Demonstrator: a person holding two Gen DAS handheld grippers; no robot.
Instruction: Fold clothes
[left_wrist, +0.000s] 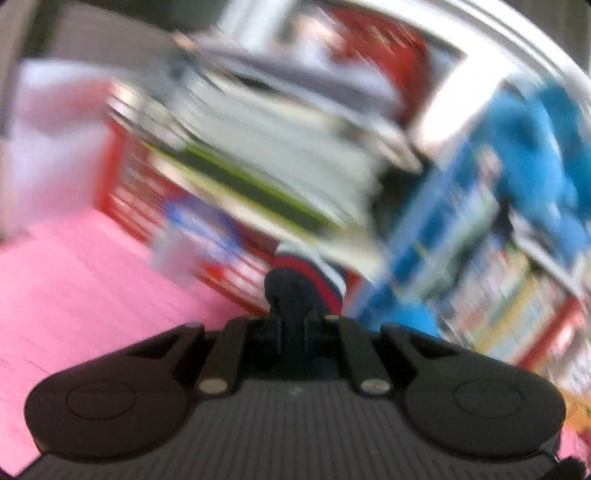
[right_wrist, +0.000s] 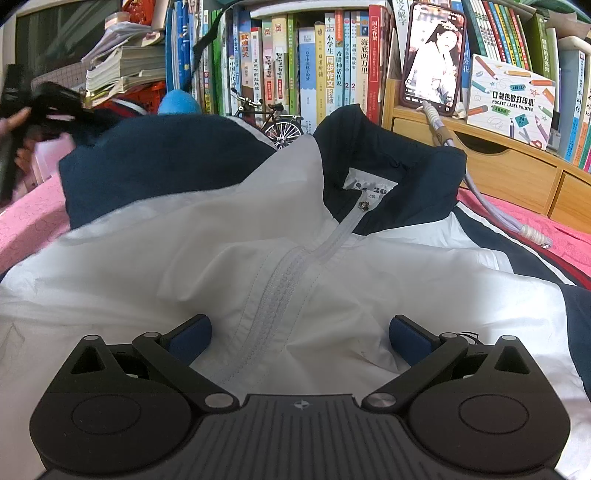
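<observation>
A white and navy zip jacket lies front-up on the pink bed cover, collar towards the bookshelf. My right gripper is open just above the jacket's white chest, its blue pads either side of the zipper. My left gripper is shut on the jacket's navy sleeve cuff, which has red and white stripes. The left wrist view is heavily motion-blurred. In the right wrist view the left gripper shows blurred at far left, lifting the navy sleeve up.
A bookshelf packed with books stands behind the bed. A phone leans on a wooden drawer unit, with its cable trailing onto the bed. A model bicycle and a blue object sit behind the jacket.
</observation>
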